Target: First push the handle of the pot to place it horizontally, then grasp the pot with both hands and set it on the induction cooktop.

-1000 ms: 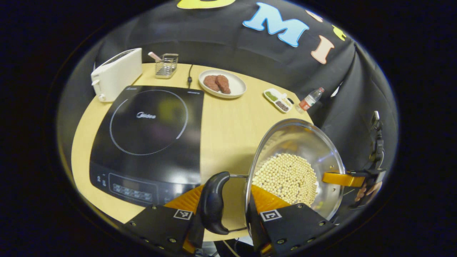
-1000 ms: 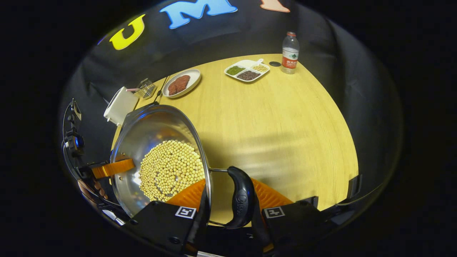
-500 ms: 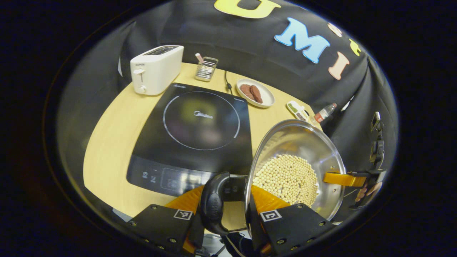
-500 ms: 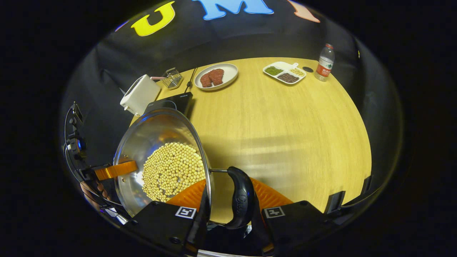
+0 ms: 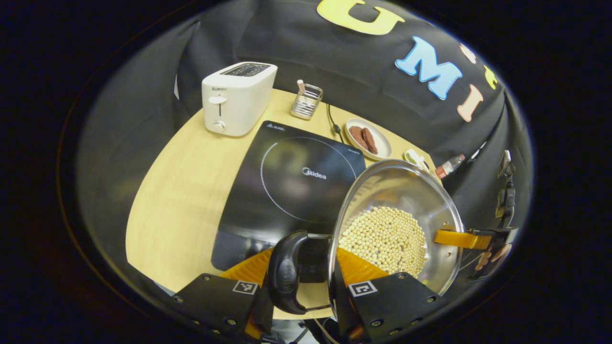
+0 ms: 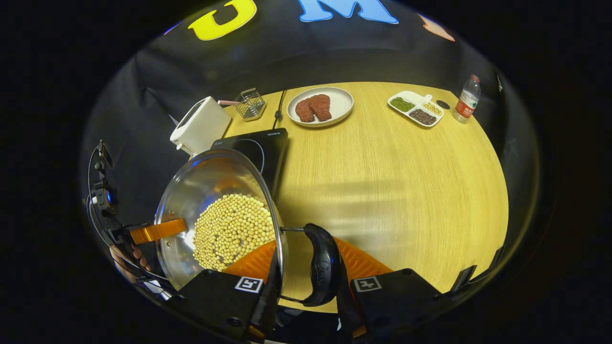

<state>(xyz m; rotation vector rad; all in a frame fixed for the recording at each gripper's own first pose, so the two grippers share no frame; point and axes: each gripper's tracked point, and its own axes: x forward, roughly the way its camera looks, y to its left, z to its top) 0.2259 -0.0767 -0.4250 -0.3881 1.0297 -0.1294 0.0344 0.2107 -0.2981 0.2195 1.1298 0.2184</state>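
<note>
Carried leftward, pot (image 5: pixel 397 215) now overlaps induction cooktop (image 5: pixel 287 181), each hand-held gripper clamping a handle.

Induction cooktop (image 5: pixel 291 186) is lying on the bench (image 5: pixel 186 191), toaster (image 5: pixel 236 98) and utensil rack (image 5: pixel 306 101) behind it, plate (image 6: pixel 320 106) and divided dish (image 6: pixel 415 108) sitting rightward; pot (image 5: pixel 397 224) is overhanging its right edge.
</note>
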